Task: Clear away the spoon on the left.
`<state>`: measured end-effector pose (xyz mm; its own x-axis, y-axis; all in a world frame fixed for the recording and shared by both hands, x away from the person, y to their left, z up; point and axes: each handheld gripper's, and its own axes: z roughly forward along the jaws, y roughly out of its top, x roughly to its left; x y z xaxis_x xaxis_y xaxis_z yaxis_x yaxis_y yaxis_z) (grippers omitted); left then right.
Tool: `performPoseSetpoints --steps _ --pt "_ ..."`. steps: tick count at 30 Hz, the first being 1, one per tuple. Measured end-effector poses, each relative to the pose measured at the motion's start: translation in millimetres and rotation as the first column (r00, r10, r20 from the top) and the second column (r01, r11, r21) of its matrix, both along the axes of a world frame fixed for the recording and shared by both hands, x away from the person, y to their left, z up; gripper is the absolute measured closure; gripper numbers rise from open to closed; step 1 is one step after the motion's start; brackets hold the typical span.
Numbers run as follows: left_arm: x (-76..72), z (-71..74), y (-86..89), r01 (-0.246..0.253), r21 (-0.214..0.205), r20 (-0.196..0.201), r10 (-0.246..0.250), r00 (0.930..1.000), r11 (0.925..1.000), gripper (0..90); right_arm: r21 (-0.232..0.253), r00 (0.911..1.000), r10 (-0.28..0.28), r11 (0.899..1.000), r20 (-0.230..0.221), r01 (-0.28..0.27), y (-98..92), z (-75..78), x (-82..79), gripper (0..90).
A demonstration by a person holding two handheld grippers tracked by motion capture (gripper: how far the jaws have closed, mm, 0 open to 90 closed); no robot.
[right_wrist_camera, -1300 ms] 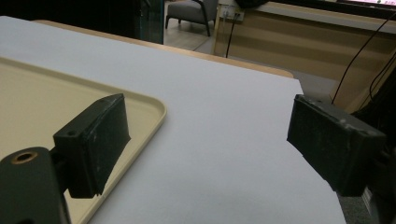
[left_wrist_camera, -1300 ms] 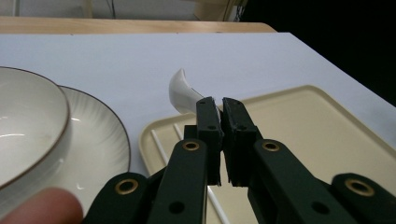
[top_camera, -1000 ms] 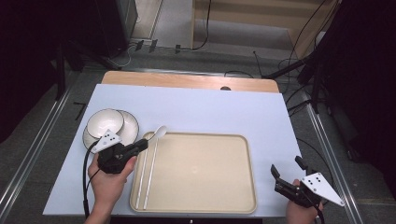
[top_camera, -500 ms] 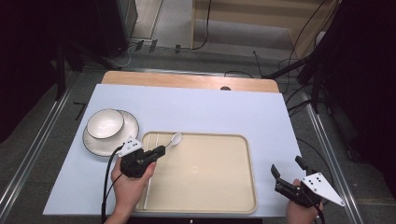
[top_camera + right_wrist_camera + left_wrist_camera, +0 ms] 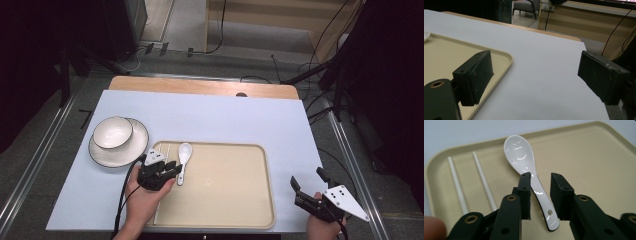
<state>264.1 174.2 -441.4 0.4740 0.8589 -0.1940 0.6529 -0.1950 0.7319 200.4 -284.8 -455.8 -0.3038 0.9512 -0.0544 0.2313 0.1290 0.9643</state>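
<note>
Left gripper view: the left gripper (image 5: 540,195) has just been opening, jaws slightly parted and off the spoon (image 5: 529,172) lying on the tray (image 5: 599,170) beside the chopsticks (image 5: 482,180), apparently releasing it.

Both grippers are black, with blocky rectangular pads on jointed arms pinned by brass-ringed rivets. The left gripper (image 5: 172,169) carries a small grey plate with dark dots on top and trails a black cable beside the forearm. The right gripper (image 5: 306,184) has a larger grey three-cornered plate, also dotted.
</note>
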Motion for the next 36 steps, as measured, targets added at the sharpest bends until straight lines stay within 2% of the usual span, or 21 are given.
performPoseSetpoints --steps 2,4,12,17,30,36 --pt "2.6 0.9 -5.0 0.025 0.009 -0.012 -0.025 0.9996 0.9996 85.0 0.002 1.0000 0.000 1.000 -0.001 0.000 -0.2 -0.1 0.1 13.3" --pt "8.9 0.2 -13.1 0.044 0.021 -0.026 -0.044 0.9987 0.9988 90.0 0.003 1.0000 0.000 1.000 -0.001 0.000 0.0 -0.2 0.2 13.3" --pt "42.1 -9.3 -34.4 0.039 0.047 -0.095 -0.034 0.9949 0.9981 90.0 0.007 1.0000 0.002 1.000 0.001 -0.002 -0.4 -0.3 0.1 13.3" --pt "55.3 -12.8 -38.5 0.022 0.047 -0.121 -0.017 0.9926 0.9987 90.0 0.009 1.0000 0.004 1.000 0.000 -0.004 -0.1 -0.5 0.6 13.3" --pt "63.3 -17.0 -29.6 0.005 0.051 -0.140 0.003 0.9901 0.9987 90.0 0.005 0.9999 0.010 1.000 0.000 -0.010 1.5 -0.5 0.8 13.3" --pt "61.7 -15.6 -27.1 0.027 0.063 -0.139 -0.018 0.9902 0.9977 90.0 0.003 0.9999 0.010 1.000 -0.002 -0.010 1.5 -0.8 1.1 13.3"
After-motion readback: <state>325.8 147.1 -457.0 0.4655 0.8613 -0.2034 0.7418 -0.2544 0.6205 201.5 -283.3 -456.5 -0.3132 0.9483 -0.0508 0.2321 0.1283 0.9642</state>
